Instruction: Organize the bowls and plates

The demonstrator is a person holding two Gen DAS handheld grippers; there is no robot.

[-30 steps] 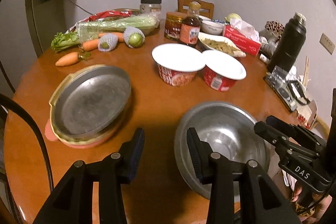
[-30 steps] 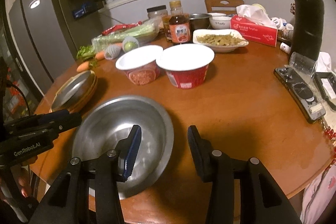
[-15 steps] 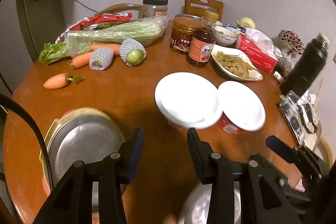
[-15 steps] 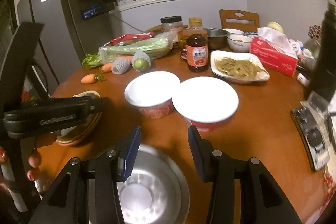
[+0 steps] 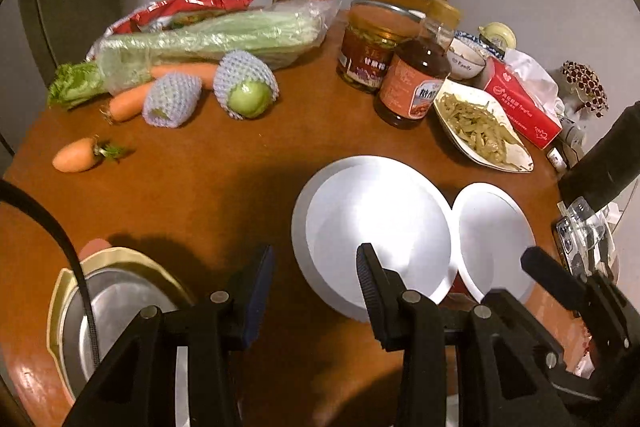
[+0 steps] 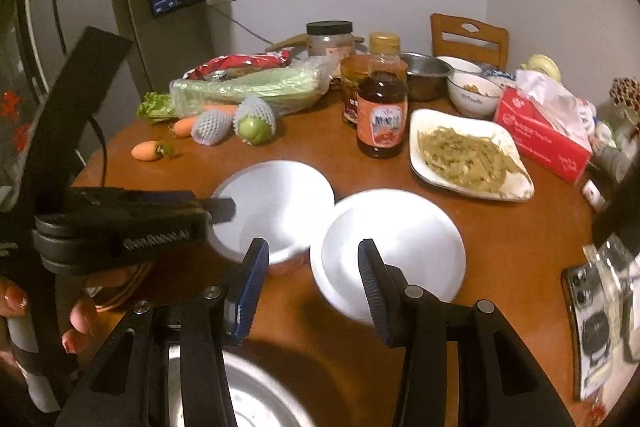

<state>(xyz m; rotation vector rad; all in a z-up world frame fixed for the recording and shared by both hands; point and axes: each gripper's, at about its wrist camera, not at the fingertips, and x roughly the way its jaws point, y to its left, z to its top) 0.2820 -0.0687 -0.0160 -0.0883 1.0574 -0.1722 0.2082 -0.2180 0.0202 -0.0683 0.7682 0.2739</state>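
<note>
Two red noodle bowls with white lids stand side by side mid-table: the left one (image 5: 372,223) (image 6: 276,207) and the right one (image 5: 492,235) (image 6: 392,243). My left gripper (image 5: 316,287) is open and empty, above the table just left of the left bowl. My right gripper (image 6: 312,283) is open and empty, between and in front of the two bowls. A steel bowl (image 6: 256,399) lies under the right gripper at the near edge. A steel plate on a yellow-rimmed dish (image 5: 116,303) sits at the near left. A white dish of food (image 6: 468,155) lies behind.
Further back on the round wooden table (image 5: 224,183) are carrots (image 5: 76,155), netted fruit (image 5: 246,91), wrapped celery (image 5: 208,39), a sauce bottle (image 6: 382,115), jars, small bowls and a red tissue box (image 6: 544,139). A black flask (image 5: 612,159) and phone lie right.
Both grippers have risen and moved forward over the table. The steel bowl and the steel plate have slid toward the bottom of the views; the two lidded bowls are now just ahead.
</note>
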